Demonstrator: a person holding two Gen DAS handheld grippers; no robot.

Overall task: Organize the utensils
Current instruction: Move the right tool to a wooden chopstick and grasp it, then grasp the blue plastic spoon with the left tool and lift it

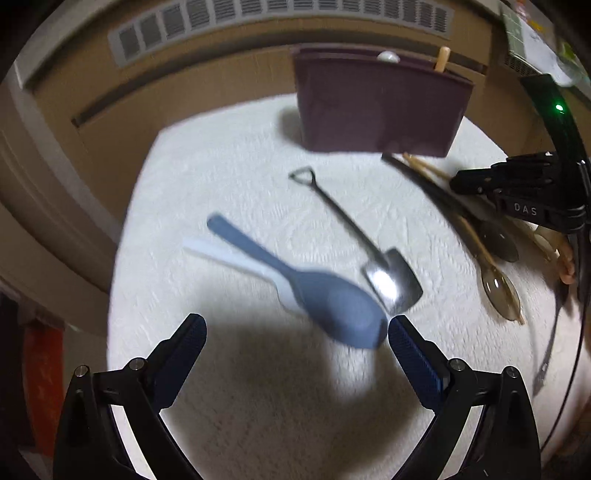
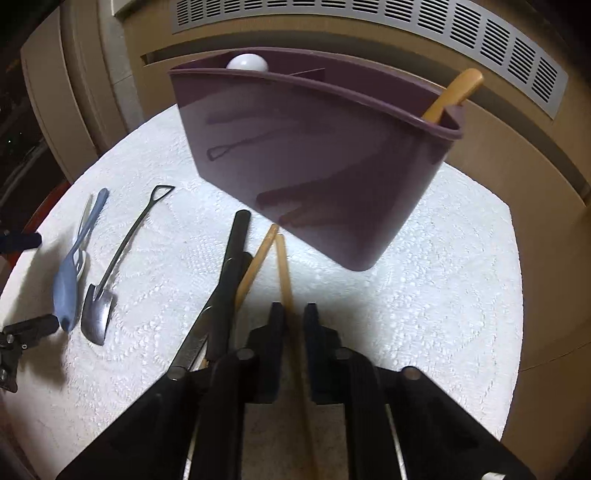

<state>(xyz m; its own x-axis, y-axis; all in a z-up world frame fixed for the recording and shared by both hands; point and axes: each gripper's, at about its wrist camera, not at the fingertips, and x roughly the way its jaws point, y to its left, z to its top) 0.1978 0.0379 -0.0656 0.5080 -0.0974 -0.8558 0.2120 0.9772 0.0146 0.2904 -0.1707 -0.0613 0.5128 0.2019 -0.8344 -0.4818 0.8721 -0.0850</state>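
A purple utensil caddy (image 1: 380, 107) (image 2: 314, 155) stands at the back of the white cloth-covered table (image 1: 229, 177) (image 2: 443, 295), holding a white utensil (image 2: 247, 62) and a wooden one (image 2: 452, 94). My left gripper (image 1: 297, 328) is open just above the bowl of a blue spoon (image 1: 332, 302) (image 2: 66, 280), which lies over a white spoon (image 1: 236, 258). A shovel-shaped metal spoon (image 1: 388, 277) (image 2: 99, 306) lies beside them. My right gripper (image 2: 293, 314) is nearly shut around a wooden stick handle (image 2: 286, 280); contact is unclear. It also shows in the left wrist view (image 1: 458, 182).
Black-handled utensils (image 2: 231, 280) (image 1: 443, 199), another wooden stick (image 2: 255, 266) and a translucent brown spoon (image 1: 500, 291) lie near the right gripper. A radiator grille (image 2: 369, 22) and tan wall run behind the table. The table edge curves round on the left.
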